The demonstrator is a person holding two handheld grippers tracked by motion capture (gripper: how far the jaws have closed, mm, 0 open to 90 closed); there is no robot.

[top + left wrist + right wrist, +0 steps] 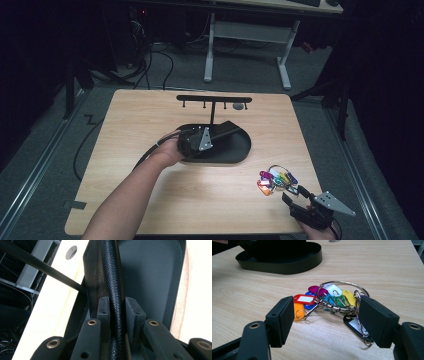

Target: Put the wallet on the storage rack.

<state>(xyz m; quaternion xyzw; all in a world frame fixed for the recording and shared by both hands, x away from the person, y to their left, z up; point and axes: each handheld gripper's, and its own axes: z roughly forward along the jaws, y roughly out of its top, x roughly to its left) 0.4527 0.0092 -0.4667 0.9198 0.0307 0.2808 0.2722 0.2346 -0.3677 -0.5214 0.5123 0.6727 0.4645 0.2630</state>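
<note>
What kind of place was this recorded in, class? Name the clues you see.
Probably a lab or workshop set up for recording, not a home. A plain wooden table stands on grey carpet, loose cables trail across the floor behind it, and a white-legged desk stands farther back in a darkened room.

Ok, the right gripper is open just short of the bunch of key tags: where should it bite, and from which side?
Take the bunch of key tags at the tangle of metal clips in its middle, under the large wire ring. It sits highest off the table, while the tags lie flat. Probably come straight ahead and slightly down: the right gripper already straddles that cluster, jaws open either side.
</note>
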